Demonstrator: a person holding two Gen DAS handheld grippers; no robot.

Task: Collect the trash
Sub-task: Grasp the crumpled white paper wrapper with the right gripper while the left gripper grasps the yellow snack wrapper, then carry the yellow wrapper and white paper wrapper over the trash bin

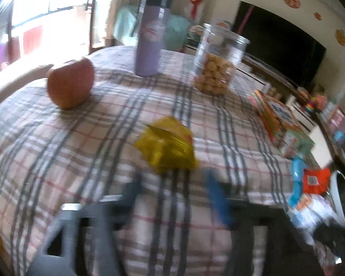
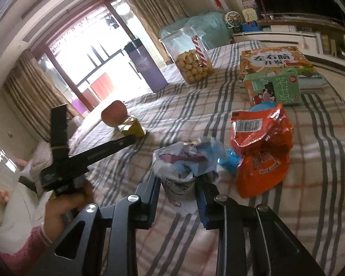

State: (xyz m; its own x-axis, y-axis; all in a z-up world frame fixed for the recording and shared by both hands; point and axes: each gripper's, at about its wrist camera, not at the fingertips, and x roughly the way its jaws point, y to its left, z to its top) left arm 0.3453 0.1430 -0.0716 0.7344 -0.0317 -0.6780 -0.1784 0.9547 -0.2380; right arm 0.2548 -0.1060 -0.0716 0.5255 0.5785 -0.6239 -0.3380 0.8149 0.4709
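Note:
A crumpled yellow wrapper (image 1: 168,147) lies on the plaid tablecloth (image 1: 80,161). My left gripper (image 1: 172,184) is open just short of it, with nothing between the blurred fingers. In the right wrist view the same wrapper (image 2: 132,127) sits at the tip of the left gripper's black body (image 2: 92,156), which a hand (image 2: 64,204) holds. My right gripper (image 2: 178,184) is shut on a crumpled white and blue wrapper (image 2: 181,161). An orange snack bag (image 2: 262,147) and a blue wrapper (image 2: 230,158) lie right of it.
An apple (image 1: 70,84), a purple flask (image 1: 149,36) and a clear jar of round snacks (image 1: 216,62) stand at the back of the table. A picture book (image 2: 276,62) and a green carton (image 2: 273,87) lie at the right. A white-rimmed bin (image 1: 342,197) is off the table's right edge.

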